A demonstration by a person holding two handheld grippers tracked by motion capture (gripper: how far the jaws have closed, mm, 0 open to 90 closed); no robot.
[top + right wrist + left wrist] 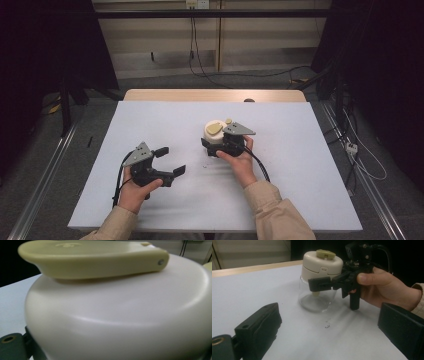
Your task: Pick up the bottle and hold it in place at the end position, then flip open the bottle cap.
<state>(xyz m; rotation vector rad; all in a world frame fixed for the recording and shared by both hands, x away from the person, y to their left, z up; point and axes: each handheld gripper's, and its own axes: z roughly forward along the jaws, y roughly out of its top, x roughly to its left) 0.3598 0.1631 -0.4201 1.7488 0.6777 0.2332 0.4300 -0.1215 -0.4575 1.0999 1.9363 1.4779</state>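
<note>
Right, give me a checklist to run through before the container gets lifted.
1. Right tongs around the container, at the join of cream lid and clear base: ok.
2. Grip firm enough to lift: cannot tell; the far jaw is hidden.
3. Container upright on the white sheet: ok.
4. Yellow-green handle folded flat on the lid: ok.
5. Left tongs open and clear of the container: ok.
6. Lid locked to the base: cannot tell.
</note>
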